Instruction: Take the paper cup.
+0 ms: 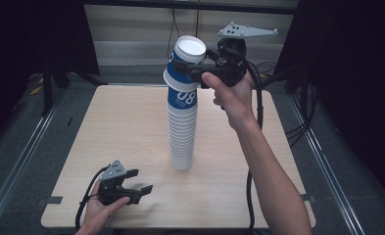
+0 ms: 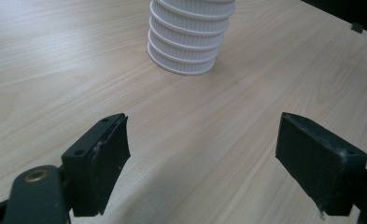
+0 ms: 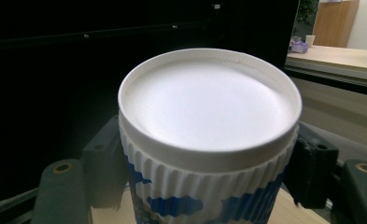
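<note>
The right hand-held gripper (image 1: 192,66) clamps the top cup (image 1: 187,54), tilted atop the tall stack of cups (image 1: 182,132) at mid surface (image 1: 107,132); jaws press both sides. The left hand-held gripper (image 1: 140,182) rests wide apart near the front edge, empty.

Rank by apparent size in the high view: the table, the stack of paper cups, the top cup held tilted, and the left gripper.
1. table, largest by far.
2. stack of paper cups.
3. and 4. top cup in the right gripper and left gripper: they look alike, and differing nearness to the camera makes ranking unsure.
</note>
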`<state>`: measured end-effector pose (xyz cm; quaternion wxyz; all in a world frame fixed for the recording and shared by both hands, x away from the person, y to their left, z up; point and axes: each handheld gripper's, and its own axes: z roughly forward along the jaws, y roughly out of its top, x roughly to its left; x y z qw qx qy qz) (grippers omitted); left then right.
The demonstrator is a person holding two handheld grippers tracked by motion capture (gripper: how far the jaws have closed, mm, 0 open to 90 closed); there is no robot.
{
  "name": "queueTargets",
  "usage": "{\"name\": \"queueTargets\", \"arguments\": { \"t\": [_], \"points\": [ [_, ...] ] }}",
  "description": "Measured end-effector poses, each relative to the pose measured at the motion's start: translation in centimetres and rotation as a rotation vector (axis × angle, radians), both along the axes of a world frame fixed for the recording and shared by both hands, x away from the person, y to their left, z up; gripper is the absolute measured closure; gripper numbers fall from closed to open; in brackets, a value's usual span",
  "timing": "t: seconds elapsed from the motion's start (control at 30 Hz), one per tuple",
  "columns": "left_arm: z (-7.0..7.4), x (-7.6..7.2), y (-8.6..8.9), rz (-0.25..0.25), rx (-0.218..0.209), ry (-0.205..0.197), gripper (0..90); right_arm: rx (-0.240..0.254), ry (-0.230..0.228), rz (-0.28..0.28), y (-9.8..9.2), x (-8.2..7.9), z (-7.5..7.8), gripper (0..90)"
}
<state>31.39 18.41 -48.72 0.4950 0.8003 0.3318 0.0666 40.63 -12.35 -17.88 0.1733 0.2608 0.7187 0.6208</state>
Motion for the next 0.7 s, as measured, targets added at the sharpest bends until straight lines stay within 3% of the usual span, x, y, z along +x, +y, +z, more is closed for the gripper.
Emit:
{"name": "queueTargets", "arguments": {
  "t": [0.7],
  "points": [
    [0.0,0.0,0.0,0.002,0.003,0.001,17.3,0.078,-0.054,-0.012,-1.3,-0.8,0.7,28.0]
  ]
}}
